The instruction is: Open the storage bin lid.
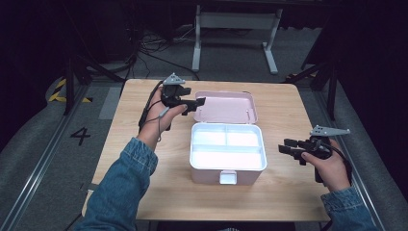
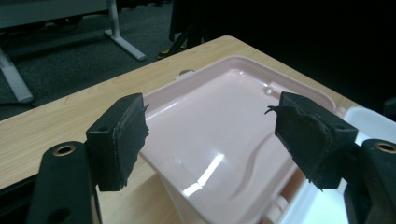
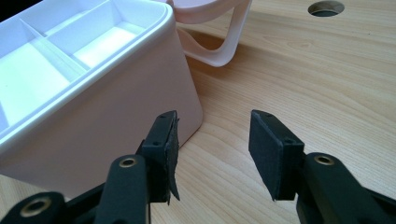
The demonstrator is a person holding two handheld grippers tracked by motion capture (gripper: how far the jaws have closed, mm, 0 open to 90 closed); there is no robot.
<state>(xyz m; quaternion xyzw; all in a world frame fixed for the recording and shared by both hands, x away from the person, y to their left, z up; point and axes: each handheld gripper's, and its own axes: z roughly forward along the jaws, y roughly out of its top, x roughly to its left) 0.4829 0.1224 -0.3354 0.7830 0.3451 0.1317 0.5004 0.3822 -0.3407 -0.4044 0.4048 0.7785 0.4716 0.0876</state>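
So the pink storage box [image 1: 227,153] sits about mid-table [image 1: 144,192], lid [image 1: 226,107] flipped all the way back and lying open behind it, white divided tray [image 1: 226,144] showing inside with nothing in it as far as I can see. The left tongs [image 1: 198,102] hang right at the near-left corner of that lid, spread wide with nothing between them, and in the left gripper view the pads [image 2: 122,140] frame the lid's glossy inside without touching it. My guess is they're lined up there to catch the lid edge and swing it. The right tongs [image 1: 287,150] wait off the box's right side, also open and empty, low by the wall, probably to steady the box.
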